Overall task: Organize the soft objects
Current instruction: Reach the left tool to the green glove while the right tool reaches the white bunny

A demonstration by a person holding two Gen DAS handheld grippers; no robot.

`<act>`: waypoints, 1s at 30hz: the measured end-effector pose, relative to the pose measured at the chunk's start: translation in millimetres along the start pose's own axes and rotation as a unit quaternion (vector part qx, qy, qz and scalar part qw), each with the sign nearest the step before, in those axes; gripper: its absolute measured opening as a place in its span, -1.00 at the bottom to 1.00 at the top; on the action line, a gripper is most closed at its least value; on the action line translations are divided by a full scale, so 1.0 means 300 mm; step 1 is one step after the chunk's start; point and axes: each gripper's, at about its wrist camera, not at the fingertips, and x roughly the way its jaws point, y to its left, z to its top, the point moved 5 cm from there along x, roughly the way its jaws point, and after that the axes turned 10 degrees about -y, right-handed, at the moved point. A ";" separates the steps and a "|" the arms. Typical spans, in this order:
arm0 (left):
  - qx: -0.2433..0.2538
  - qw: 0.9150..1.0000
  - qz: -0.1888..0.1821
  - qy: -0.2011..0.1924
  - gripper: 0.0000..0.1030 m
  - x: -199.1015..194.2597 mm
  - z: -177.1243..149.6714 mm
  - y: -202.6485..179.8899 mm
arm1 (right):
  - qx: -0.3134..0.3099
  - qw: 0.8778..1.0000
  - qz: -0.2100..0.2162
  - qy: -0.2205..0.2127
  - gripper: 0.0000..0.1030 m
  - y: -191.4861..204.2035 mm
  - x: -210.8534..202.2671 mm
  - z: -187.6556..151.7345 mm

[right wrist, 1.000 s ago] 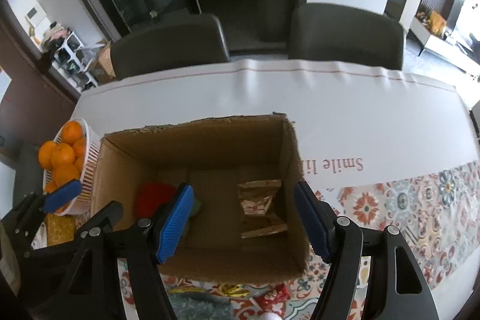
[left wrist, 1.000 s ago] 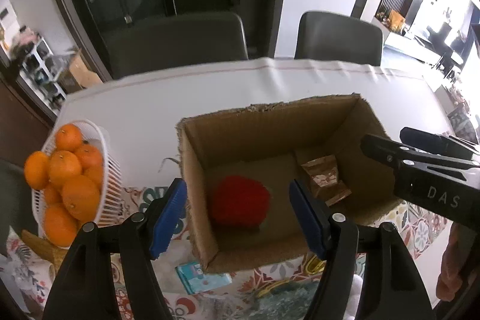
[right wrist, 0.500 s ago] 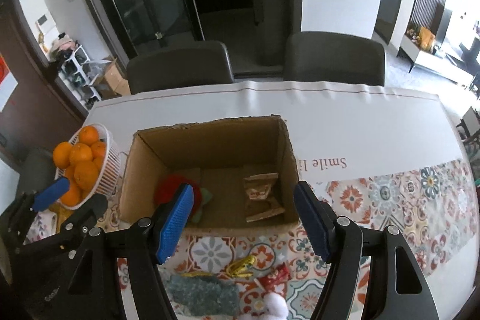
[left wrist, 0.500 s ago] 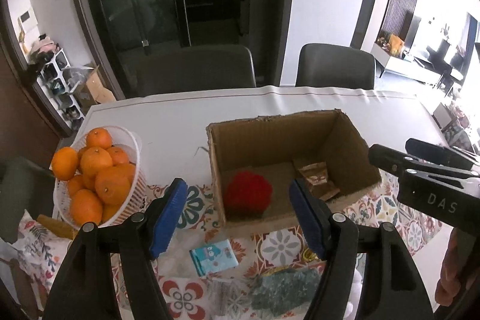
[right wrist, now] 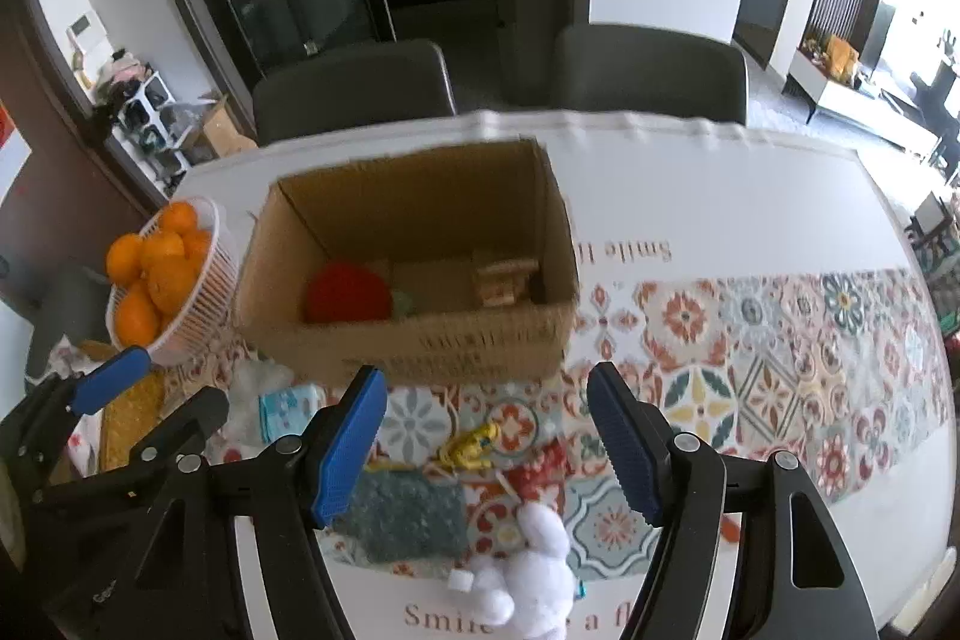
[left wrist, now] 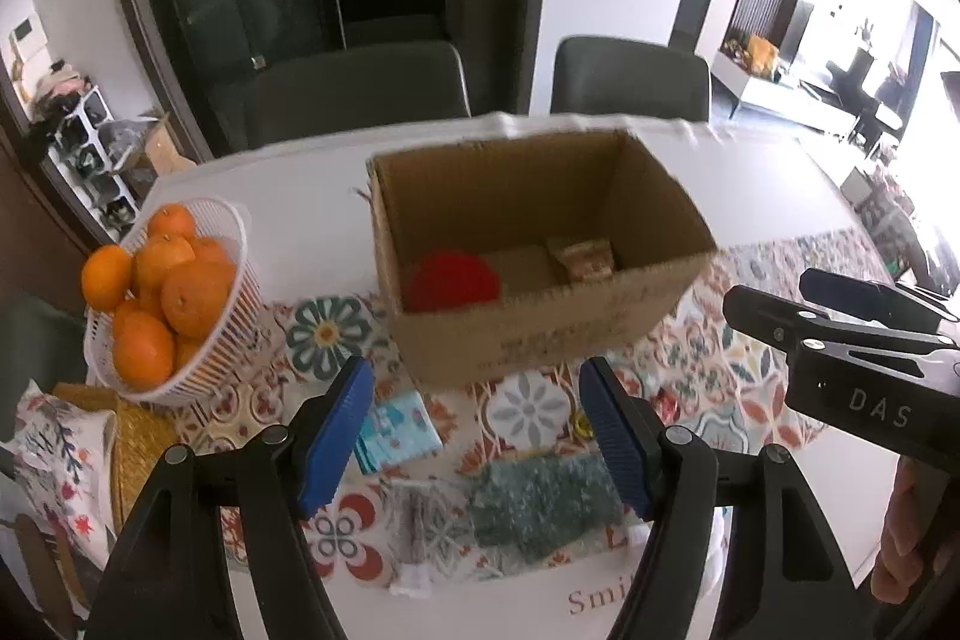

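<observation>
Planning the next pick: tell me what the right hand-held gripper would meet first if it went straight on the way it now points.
Probably the patterned tablecloth with the yellow trinket, just short of the cardboard box. The right hand-held gripper is open; depth is unclear.

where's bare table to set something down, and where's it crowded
Free: the plain white cloth behind and right of the cardboard box, and the patterned runner to its right. Crowded: the near edge, with teal pouch, white plush, tissue pack; orange basket fills the left.
</observation>
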 end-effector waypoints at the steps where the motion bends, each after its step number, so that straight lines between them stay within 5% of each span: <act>1: 0.001 1.000 -0.002 0.005 0.37 0.005 -0.015 -0.005 | 0.002 1.000 -0.002 0.007 0.37 -0.007 0.005 -0.018; 17: 0.003 0.992 -0.044 0.121 0.37 0.135 -0.297 -0.092 | 0.038 0.995 -0.022 0.093 0.37 -0.082 0.088 -0.291; 30: 0.011 0.983 -0.060 0.175 0.37 0.211 -0.406 -0.142 | 0.095 0.985 -0.029 0.139 0.37 -0.154 0.144 -0.436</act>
